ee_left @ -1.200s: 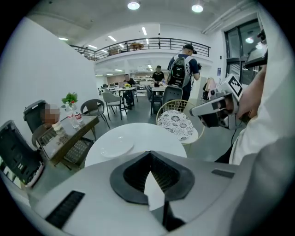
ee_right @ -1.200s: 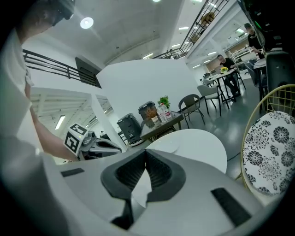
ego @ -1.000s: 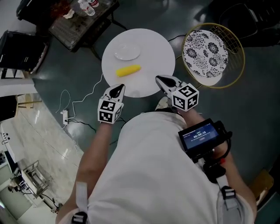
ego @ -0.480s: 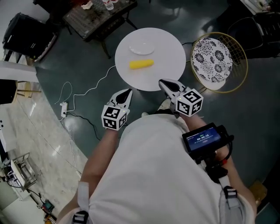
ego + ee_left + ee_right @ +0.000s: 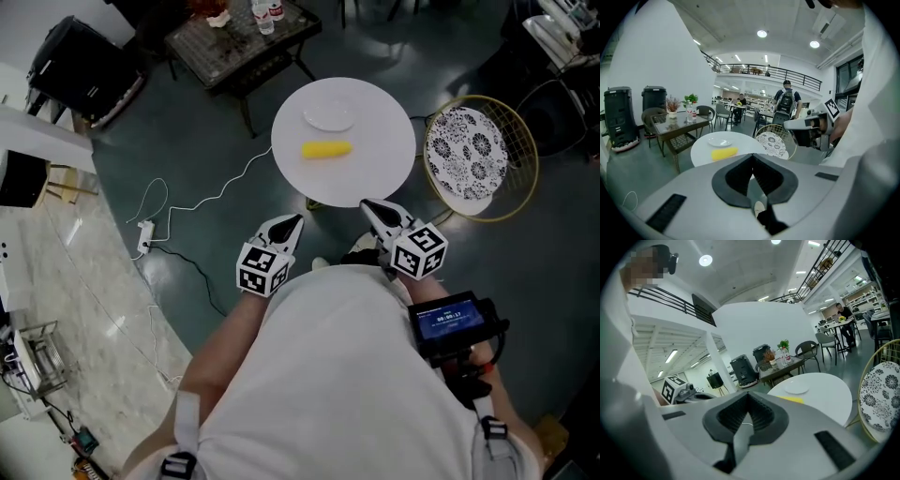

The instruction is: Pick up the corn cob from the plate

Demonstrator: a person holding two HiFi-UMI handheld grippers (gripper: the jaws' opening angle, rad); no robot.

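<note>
Yellow corn cob lies on its side near the middle of the round white desk, its long axis running across the head view. It is not on the plate. The small white plate sits just beyond the cob, toward the far edge, with a narrow strip of desk between the two.

Left gripper hangs over the dark floor, short of the desk's near edge and pointing toward it. Its fingers are pressed together with nothing between them. The left gripper view looks past them to the cob and plate ahead.

Right gripper has its tip at the near rim of the desk, well apart from the cob. Its fingers are also closed tip to tip and empty.

On the right of the head view, beside the desk, stands a wire-frame chair with a black-and-white patterned cushion. Beyond the round desk is a dark glass-topped desk carrying bottles. A white cable trails across the floor to a power strip.
</note>
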